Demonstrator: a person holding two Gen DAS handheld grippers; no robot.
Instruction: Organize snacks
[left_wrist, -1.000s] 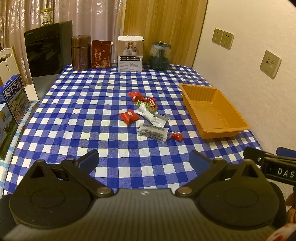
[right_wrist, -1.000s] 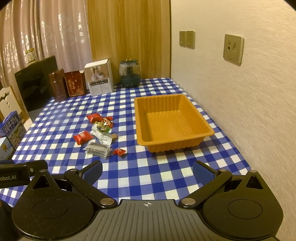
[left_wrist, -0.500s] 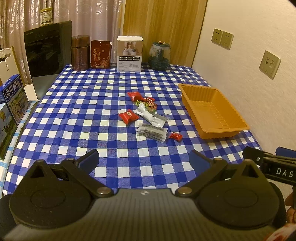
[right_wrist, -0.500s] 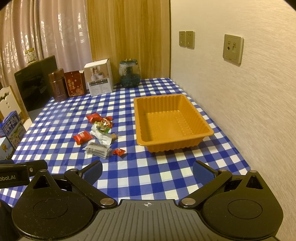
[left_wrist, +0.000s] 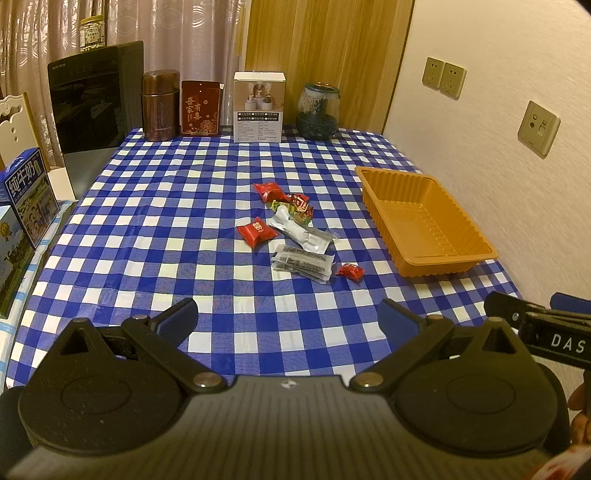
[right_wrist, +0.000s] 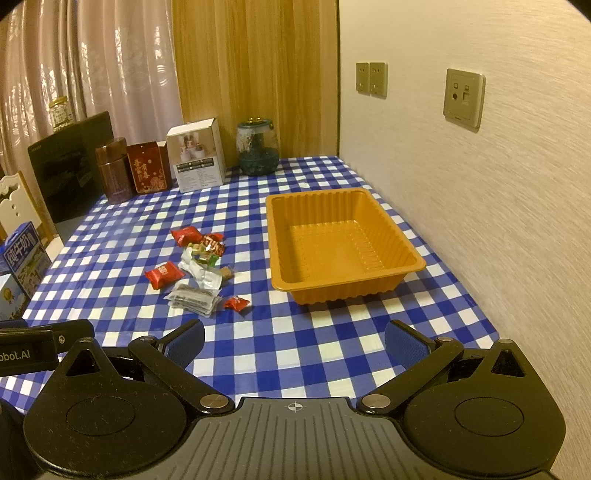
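Observation:
Several wrapped snacks lie in a loose pile mid-table: a red packet (left_wrist: 257, 230) (right_wrist: 163, 274), a silver pouch (left_wrist: 301, 229) (right_wrist: 201, 273), grey sachets (left_wrist: 302, 263) (right_wrist: 192, 298), a small red candy (left_wrist: 349, 272) (right_wrist: 236, 303), and red and green wrappers (left_wrist: 291, 203) (right_wrist: 201, 245). An empty orange tray (left_wrist: 400, 210) (right_wrist: 284, 236) sits to their right by the wall. My left gripper (left_wrist: 288, 319) is open and empty, near the table's front edge. My right gripper (right_wrist: 293, 341) is open and empty, short of the tray and the pile.
A brown canister (left_wrist: 159, 105), a red box (left_wrist: 201, 107), a white box (left_wrist: 259, 107) and a glass jar (left_wrist: 317, 110) line the back edge. A black appliance (left_wrist: 94, 98) and milk cartons (left_wrist: 27, 195) stand at the left. The wall (right_wrist: 480, 184) borders the right.
Both views have shifted only slightly; the snacks and the tray have not moved. Both grippers stay open.

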